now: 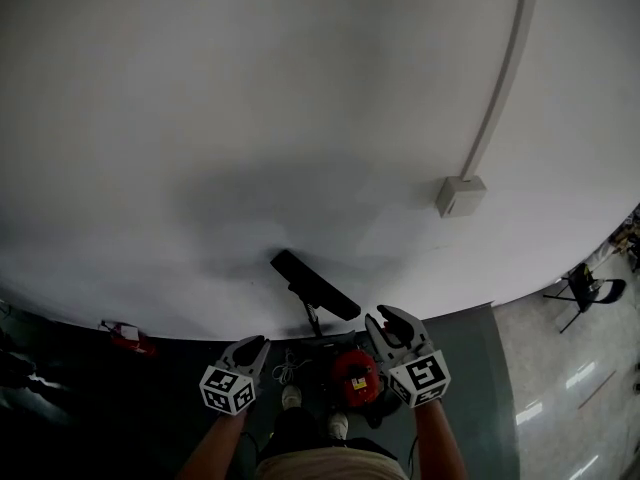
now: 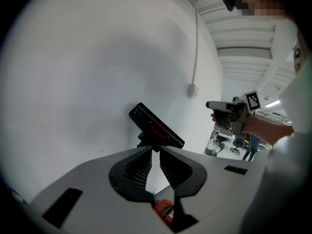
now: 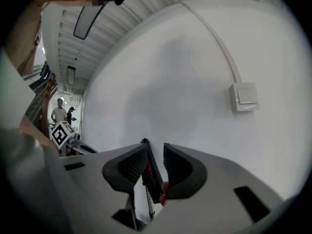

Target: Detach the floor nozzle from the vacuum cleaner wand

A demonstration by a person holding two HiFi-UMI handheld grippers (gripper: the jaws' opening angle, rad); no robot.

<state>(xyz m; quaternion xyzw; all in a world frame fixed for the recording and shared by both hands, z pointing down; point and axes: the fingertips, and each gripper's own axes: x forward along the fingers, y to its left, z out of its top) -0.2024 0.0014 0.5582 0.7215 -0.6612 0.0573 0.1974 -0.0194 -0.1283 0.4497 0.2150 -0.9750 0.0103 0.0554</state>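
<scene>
Floor nozzle [image 1: 315, 286]: long flat black bar with red strip along face, tilted, up on thin dark wand [image 1: 313, 320] above red vacuum canister [image 1: 355, 376], before plain white wall [image 1: 250, 118]. Canister rounded, glossy. Left gripper [image 1: 258, 342] left of canister, right gripper [image 1: 388, 314] right of it. Both jaws nearly together, ribbed pads bare.

The dark grey floor [image 1: 470, 388] runs along the foot of the wall and gives way to glossy pale flooring [image 1: 560, 413] on the right. A red vacuum cleaner body [image 1: 355, 376] sits near centre, with a loose white cord [image 1: 289, 369] just to its left. A small red object [image 1: 126, 336] lies far left, and a black chair [image 1: 586, 290] stands far right.
</scene>
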